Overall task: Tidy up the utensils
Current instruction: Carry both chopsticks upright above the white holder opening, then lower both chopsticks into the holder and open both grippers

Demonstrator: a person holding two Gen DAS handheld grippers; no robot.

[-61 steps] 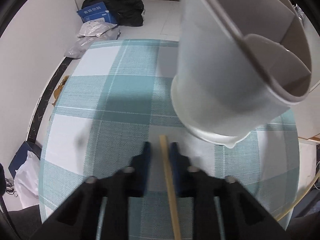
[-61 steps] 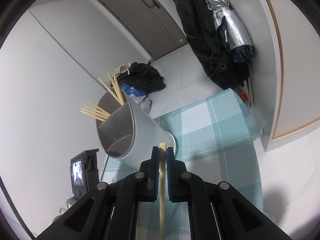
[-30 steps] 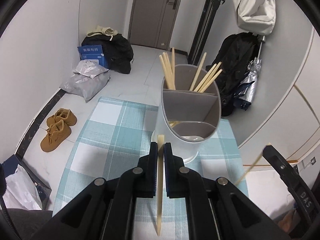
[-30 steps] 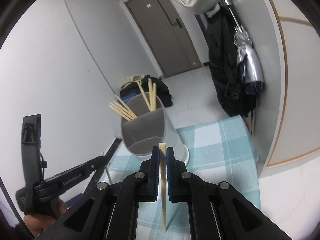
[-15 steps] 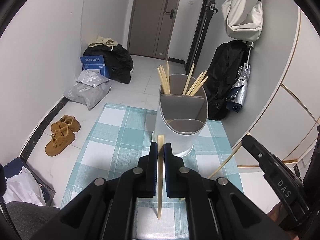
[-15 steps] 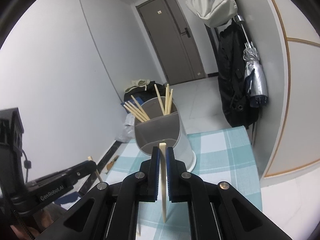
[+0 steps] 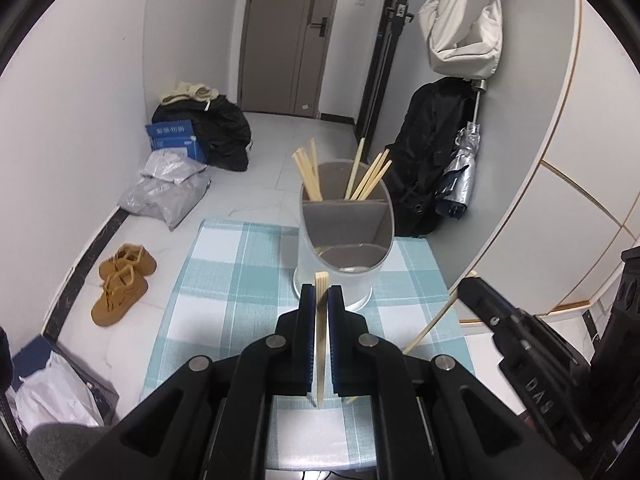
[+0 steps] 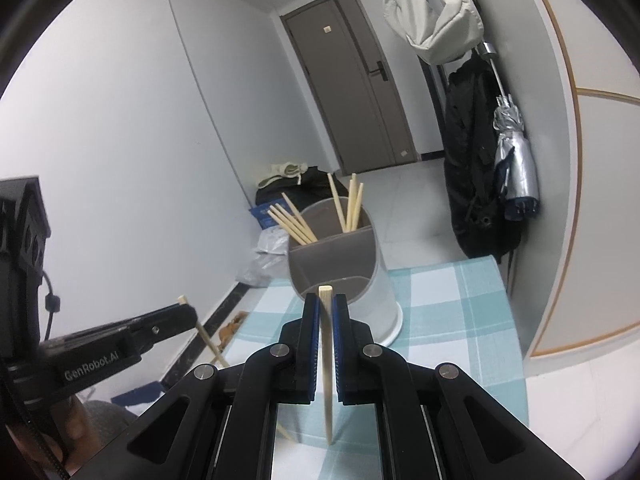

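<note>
Both grippers nipped on a chopstick each, sticks upright along the fingers; left gripper (image 7: 319, 300) with its chopstick (image 7: 320, 344), right gripper (image 8: 326, 312) with its chopstick (image 8: 327, 360); holder (image 7: 344, 248) stands ahead on cloth, left looks nearer.

this is the entrance hall of a home: a grey front door (image 7: 286, 36) with a lever handle closes the far end, tan shoes (image 7: 122, 282) sit on the pale tiled floor by the wall, a white bag (image 7: 464, 24), a black coat (image 7: 432, 152) and a folded silver umbrella (image 7: 460, 176) hang together, and a small table wears a teal checked tablecloth (image 7: 224, 280)
</note>
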